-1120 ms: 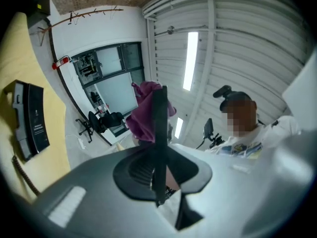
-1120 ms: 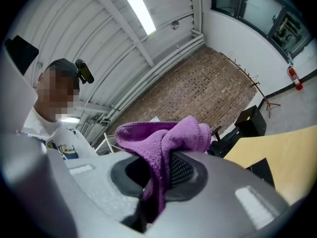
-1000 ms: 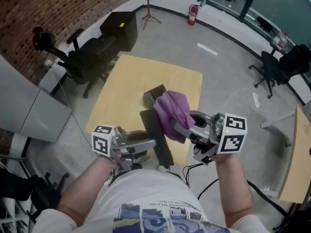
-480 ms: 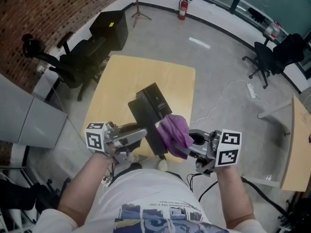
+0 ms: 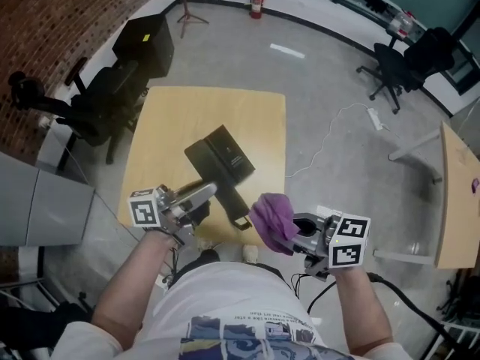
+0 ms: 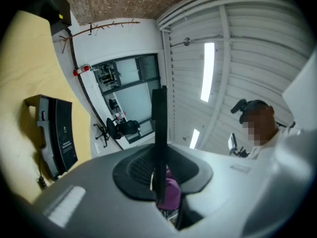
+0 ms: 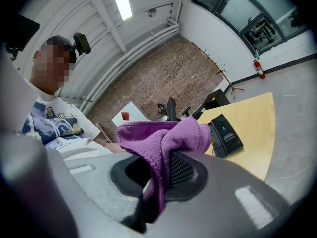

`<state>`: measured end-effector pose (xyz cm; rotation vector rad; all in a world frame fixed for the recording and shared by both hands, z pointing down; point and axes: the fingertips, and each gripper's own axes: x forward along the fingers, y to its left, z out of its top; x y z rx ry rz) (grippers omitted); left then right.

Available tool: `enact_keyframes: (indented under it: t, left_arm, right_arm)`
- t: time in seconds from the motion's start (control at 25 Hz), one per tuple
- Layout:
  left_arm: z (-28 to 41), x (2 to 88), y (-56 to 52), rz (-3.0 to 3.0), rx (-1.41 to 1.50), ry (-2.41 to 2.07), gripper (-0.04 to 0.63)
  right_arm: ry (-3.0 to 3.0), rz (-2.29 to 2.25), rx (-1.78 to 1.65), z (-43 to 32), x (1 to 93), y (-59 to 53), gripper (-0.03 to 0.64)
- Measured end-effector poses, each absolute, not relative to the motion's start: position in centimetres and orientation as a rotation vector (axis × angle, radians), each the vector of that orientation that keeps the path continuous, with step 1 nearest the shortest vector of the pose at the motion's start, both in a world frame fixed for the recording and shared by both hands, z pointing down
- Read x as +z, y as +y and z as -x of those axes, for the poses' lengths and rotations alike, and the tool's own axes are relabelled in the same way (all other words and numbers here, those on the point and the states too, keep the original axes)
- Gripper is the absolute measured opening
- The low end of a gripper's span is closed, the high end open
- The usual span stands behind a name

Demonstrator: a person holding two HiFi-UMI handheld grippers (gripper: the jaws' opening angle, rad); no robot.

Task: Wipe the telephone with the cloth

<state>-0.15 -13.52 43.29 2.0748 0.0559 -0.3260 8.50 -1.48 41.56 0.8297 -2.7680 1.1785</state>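
Observation:
The black telephone base lies on the yellow table; in the left gripper view the base lies at the left. My left gripper is shut on the black handset, held just off the base near the table's front edge. The handset stands edge-on between the jaws of the left gripper. My right gripper is shut on a bunched purple cloth, off the table's front right corner and apart from the phone. The cloth drapes over the right gripper.
Black office chairs and a black cabinet stand left of the table. A white cable runs over the grey floor at the right, by a second table. A fire extinguisher stands at the far wall.
Both grippers have drawn back toward me and sunk. The cloth has come off the telephone base to beyond the table's front corner, and the handset has moved back with the left gripper.

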Motion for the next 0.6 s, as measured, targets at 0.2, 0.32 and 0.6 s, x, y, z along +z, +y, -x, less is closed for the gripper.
enact_keyframes:
  t: [0.2,0.32,0.6]
  left_arm:
    - [-0.2,46.5,-16.0,-2.007,-0.343,-0.060,0.075]
    - [-0.4,49.0,-17.2,-1.968,-0.323,-0.113,0.075]
    - [-0.1,55.1,-19.5,-1.922,-0.231,-0.246,0.075]
  right_arm:
    - [-2.696,-0.998,1.199,-9.5,42.2,-0.8,0.043]
    - [-2.661,-1.098,1.188,-9.8,42.1,-0.9,0.044]
    - [-2.551,-1.263,1.118,-9.5,42.4,-1.2,0.043]
